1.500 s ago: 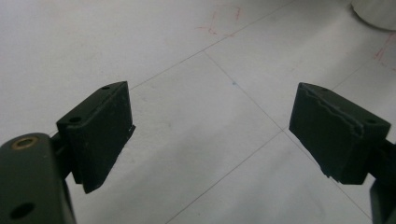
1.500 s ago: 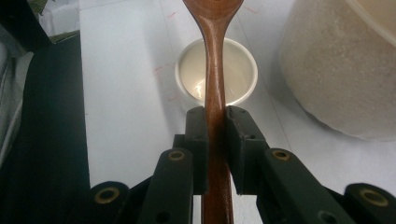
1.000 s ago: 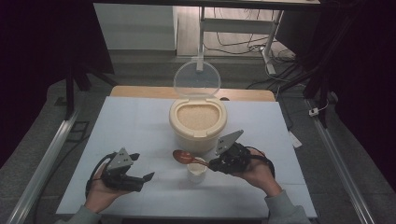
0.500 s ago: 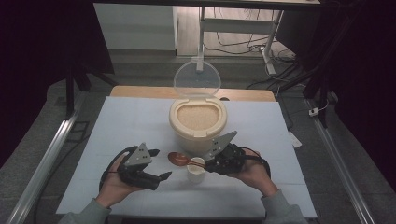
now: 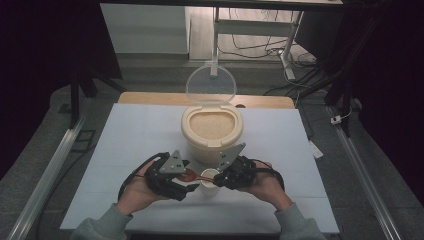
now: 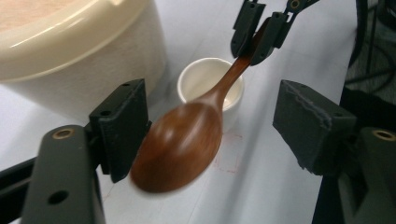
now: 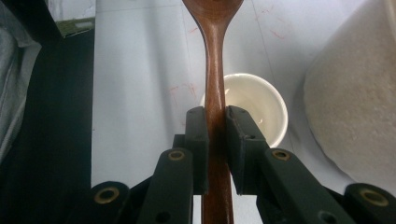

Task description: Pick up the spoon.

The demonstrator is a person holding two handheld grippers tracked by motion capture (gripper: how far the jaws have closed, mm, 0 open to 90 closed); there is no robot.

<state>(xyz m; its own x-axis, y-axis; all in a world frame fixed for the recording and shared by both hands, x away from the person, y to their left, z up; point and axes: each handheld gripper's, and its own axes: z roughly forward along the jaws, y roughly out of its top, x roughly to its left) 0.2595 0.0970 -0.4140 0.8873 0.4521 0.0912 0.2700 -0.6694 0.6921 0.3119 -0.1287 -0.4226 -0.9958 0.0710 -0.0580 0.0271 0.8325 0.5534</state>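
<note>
A pale blue sheet covers the desk [image 5: 135, 145], with a strip of bare wood [image 5: 150, 98] showing along its far edge. Grey floor [image 5: 40, 135] surrounds it, metal rails [image 5: 47, 172] run down both sides, cables [image 5: 250, 47] lie beyond, and the room's edges are dark
</note>
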